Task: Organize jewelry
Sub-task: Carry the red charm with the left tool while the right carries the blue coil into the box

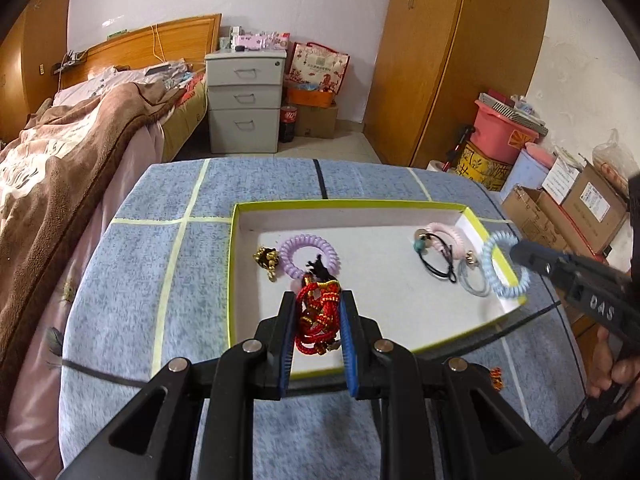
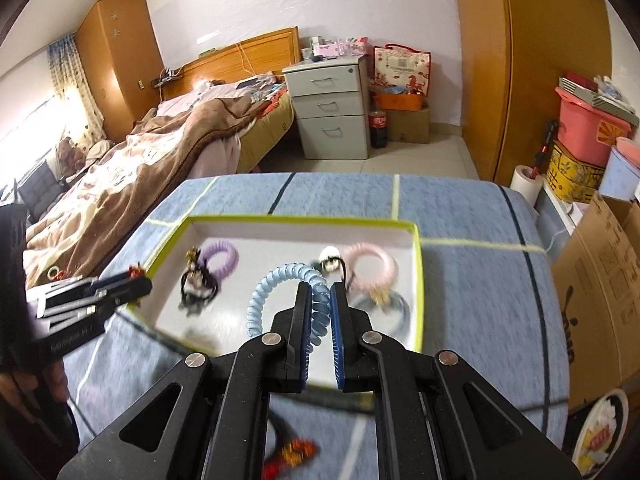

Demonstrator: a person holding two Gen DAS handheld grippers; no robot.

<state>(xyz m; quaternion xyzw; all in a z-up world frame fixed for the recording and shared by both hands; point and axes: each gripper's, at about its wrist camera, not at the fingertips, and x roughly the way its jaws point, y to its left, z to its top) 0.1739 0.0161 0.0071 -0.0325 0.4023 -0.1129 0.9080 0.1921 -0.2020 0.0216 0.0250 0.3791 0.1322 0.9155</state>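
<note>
- Where the left wrist view looks down over the blue checked tabletop (image 1: 168, 272), the left gripper (image 1: 317, 320) has its fingers clamped on a red braided cord bracelet (image 1: 318, 318), held above the near edge of a yellow-rimmed white tray (image 1: 236, 280).
- In the tray lie a purple coil hair tie (image 1: 310, 254), a gold charm (image 1: 266, 260) just beside it, a pink coil hair tie (image 1: 446, 236) and black elastic bands (image 1: 438, 264).
- At the right, the right gripper (image 1: 520, 254) carries a pale blue coil hair tie (image 1: 504, 268) over the tray's right rim.
- In the right wrist view, blurred, the right gripper's fingers (image 2: 302, 320) are closed on the blue coil, above the tray; a small red trinket (image 2: 294, 454) lies on the tabletop below.
</note>
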